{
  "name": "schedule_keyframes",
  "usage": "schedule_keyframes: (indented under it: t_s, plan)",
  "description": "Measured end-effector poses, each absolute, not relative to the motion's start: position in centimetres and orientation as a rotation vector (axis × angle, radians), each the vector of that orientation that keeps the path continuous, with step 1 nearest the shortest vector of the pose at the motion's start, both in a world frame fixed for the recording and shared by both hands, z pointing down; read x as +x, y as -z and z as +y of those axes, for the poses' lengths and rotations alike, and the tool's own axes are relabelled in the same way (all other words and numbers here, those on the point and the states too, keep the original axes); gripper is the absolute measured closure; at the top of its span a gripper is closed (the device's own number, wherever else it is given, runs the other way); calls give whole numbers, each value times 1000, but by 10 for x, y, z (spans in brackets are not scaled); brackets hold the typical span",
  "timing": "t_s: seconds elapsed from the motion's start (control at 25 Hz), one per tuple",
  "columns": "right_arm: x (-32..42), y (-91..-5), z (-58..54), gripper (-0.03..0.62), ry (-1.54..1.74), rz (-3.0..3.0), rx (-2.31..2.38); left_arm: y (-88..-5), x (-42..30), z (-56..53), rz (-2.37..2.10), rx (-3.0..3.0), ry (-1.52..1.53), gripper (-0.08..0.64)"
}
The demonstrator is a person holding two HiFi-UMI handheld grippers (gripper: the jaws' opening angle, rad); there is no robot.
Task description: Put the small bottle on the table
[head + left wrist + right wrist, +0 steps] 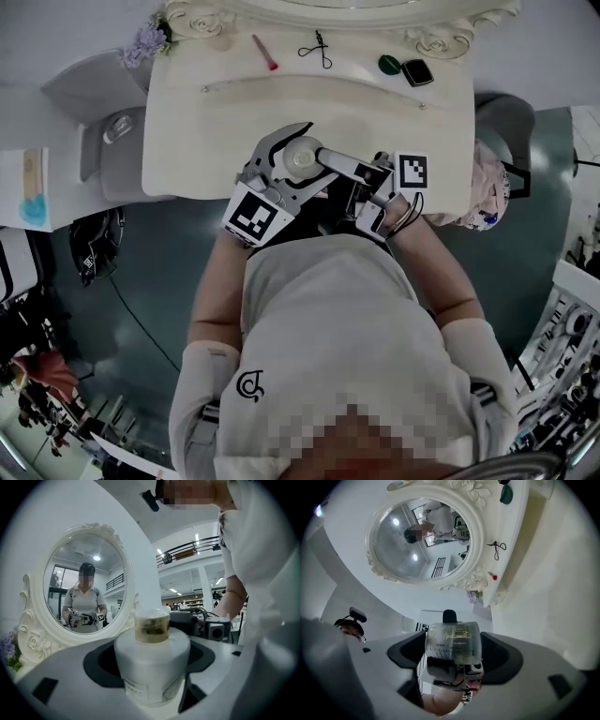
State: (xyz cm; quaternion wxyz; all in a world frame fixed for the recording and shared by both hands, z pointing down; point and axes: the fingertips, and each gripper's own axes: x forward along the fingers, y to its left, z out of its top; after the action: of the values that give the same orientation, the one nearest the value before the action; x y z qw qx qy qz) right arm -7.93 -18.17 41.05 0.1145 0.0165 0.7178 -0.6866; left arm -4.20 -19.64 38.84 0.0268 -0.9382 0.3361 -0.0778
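Note:
A small white bottle (300,161) with a clear, gold-tinted cap (152,625) hangs in the air over the near edge of the cream dressing table (375,103). My left gripper (317,157) is shut on the bottle's body (152,667), with a dark pad against each side. From the right, my right gripper (330,174) reaches to the top of the bottle. In the right gripper view the clear cap (453,644) fills the gap between that gripper's (453,657) pads, which appear to touch it on both sides.
On the table's far part lie a pink brush (264,52), an eyelash curler (317,49), a green item (389,64) and a black compact (417,72). An oval white-framed mirror (84,592) stands behind. A grey chair (112,141) is at the left, and a dark bag (94,246) lies on the floor.

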Motion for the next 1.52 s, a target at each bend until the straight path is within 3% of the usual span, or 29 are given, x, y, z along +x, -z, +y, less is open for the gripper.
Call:
schedule_keyframes:
  t_s: [0.6,0.92,1.32,1.52]
  plan:
    - [-106,-505,-221,222,2031,2104,-341,-490,-80,-227,836,-3068,375,213]
    - [-100,-547,-226,342,2106,2050,-521,-550,-81,-230,798,-3111,518,213]
    - [-84,-578,-233,374,2160,2011,-670,-585,-70,-236,695,-3130,695,213]
    - [-83,-582,-236,439,2130,2066,-706,-596,-66,-236,622,-3112,748,213]
